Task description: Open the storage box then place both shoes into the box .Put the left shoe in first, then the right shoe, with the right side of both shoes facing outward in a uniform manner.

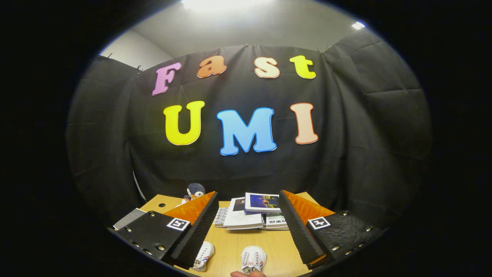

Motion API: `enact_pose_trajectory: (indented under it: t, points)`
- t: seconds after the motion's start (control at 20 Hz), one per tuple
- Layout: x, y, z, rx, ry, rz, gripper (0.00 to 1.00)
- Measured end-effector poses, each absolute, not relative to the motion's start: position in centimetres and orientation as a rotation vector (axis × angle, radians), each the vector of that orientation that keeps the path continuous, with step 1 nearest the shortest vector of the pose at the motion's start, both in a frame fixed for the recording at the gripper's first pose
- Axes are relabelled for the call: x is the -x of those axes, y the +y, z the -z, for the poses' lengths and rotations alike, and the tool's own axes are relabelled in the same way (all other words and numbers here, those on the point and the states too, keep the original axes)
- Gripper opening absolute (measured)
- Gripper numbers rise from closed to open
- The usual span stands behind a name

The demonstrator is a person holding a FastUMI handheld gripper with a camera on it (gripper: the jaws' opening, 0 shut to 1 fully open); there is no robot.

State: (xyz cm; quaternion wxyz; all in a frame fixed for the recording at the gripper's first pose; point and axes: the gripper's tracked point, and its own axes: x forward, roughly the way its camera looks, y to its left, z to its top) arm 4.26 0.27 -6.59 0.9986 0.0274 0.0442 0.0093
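Inspector: State of your fingers (249,215)?

Me: Spread wide apart, gripping nothing, held above the wooden worktop (230,242).

Inspector: The shoes?

Me: 2 white shoes on the worktop close beneath me. One shoe (252,259) lies in the gap between my fingers; the other shoe (203,257) is partly hidden under my left finger.

Inspector: Anything else?

Me: A stack of books (251,213) beyond my fingers, a small penguin toy (195,191) further left, against the black cloth wall.
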Motion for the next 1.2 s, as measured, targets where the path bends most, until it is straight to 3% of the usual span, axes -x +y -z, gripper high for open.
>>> enact_pose_trajectory:
  t: [0.25, 0.75, 1.2]
  points:
    - [-5.3, 3.9, 12.5, -0.100, 0.217, -0.148, 0.96]
    - [-3.9, 16.9, 23.3, -0.309, 0.565, -0.562, 0.97]
    - [-2.6, 26.3, 30.6, -0.752, 0.892, -0.821, 0.97]
